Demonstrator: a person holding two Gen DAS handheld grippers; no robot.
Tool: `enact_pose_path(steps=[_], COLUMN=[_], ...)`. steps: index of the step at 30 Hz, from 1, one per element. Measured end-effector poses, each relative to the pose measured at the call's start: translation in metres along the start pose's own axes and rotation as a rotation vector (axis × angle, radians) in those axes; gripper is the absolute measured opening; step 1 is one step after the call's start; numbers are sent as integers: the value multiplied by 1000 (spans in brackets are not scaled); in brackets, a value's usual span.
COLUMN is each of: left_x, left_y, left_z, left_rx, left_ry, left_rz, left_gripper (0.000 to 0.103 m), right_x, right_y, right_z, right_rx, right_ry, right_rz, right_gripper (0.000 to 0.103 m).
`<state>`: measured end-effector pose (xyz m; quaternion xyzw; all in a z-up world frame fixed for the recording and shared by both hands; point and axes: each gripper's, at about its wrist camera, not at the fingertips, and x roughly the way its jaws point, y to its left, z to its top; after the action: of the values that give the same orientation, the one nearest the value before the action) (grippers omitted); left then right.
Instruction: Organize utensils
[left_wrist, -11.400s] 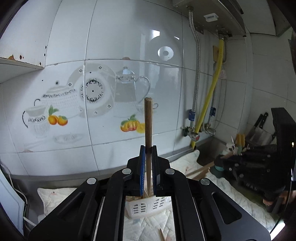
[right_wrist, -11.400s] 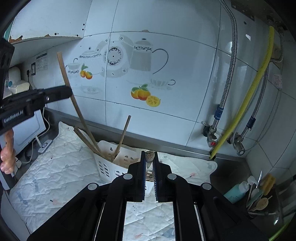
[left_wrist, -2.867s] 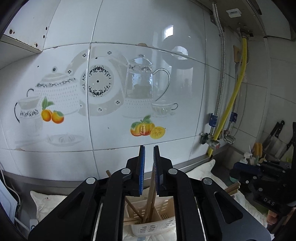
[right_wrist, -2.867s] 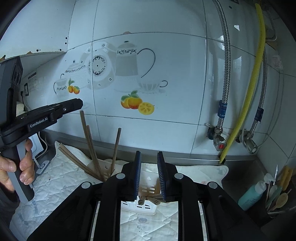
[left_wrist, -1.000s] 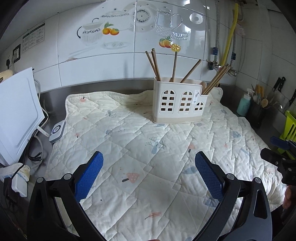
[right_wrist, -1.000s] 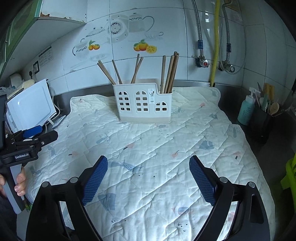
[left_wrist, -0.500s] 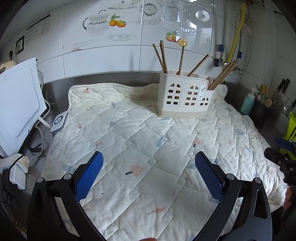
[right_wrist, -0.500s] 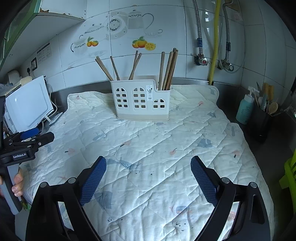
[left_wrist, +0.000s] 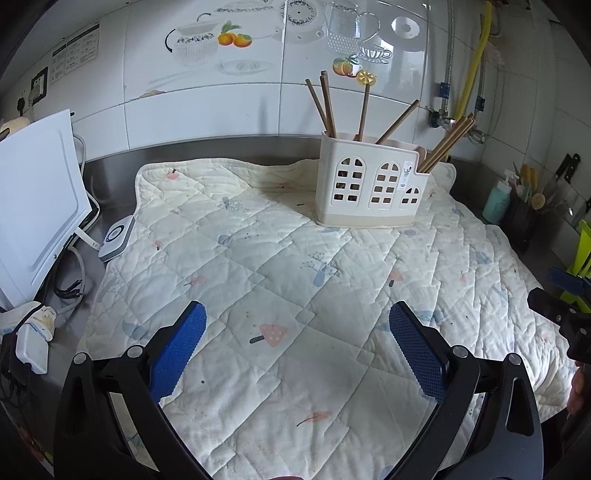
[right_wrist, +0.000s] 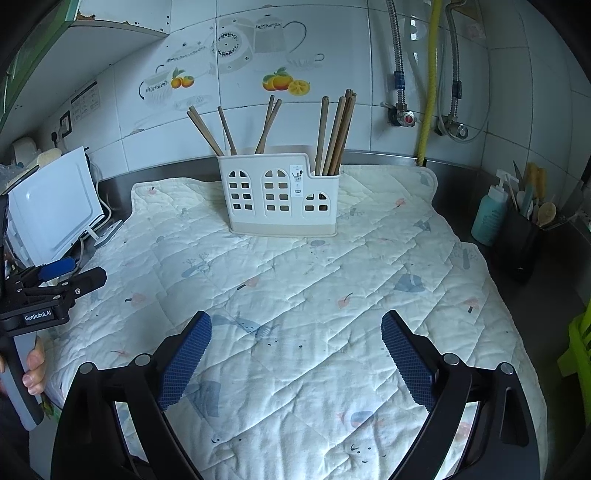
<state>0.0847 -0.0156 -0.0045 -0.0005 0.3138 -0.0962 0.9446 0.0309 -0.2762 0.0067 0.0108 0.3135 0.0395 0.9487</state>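
Both claws hover low over the quilted mat that covers the desk, and both are spread wide with nothing between their blue pads. The left claw shows in its own view, and in the right wrist view it appears at the left edge, held by a hand. The right claw is just as wide, and its tip pokes into the left wrist view at the right edge.

At the back of the mat stands one white utensil holder with arched cut-outs, upright, close to the tiled wall. All the wooden chopsticks stand in it. In the right wrist view, four lean in the tall left part: two to the left and two close together near the middle. A tight bundle of about four stands in the low right part; the exact count is hard to tell because they overlap.

Beside the mat on the left leans one white appliance. On the right stand one teal bottle and one dark pot of kitchen tools.
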Motion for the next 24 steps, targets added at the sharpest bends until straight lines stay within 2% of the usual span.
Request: enact_pose_path(steps=[24], left_x=[-1], left_y=[-3], left_z=[-3], left_rx=[4], left_ry=[0], left_rz=[0], left_gripper=[98], right_x=[1], right_y=[7], right_z=[0], right_rx=[-8], right_ry=[-3], right_rz=[2], right_gripper=[90])
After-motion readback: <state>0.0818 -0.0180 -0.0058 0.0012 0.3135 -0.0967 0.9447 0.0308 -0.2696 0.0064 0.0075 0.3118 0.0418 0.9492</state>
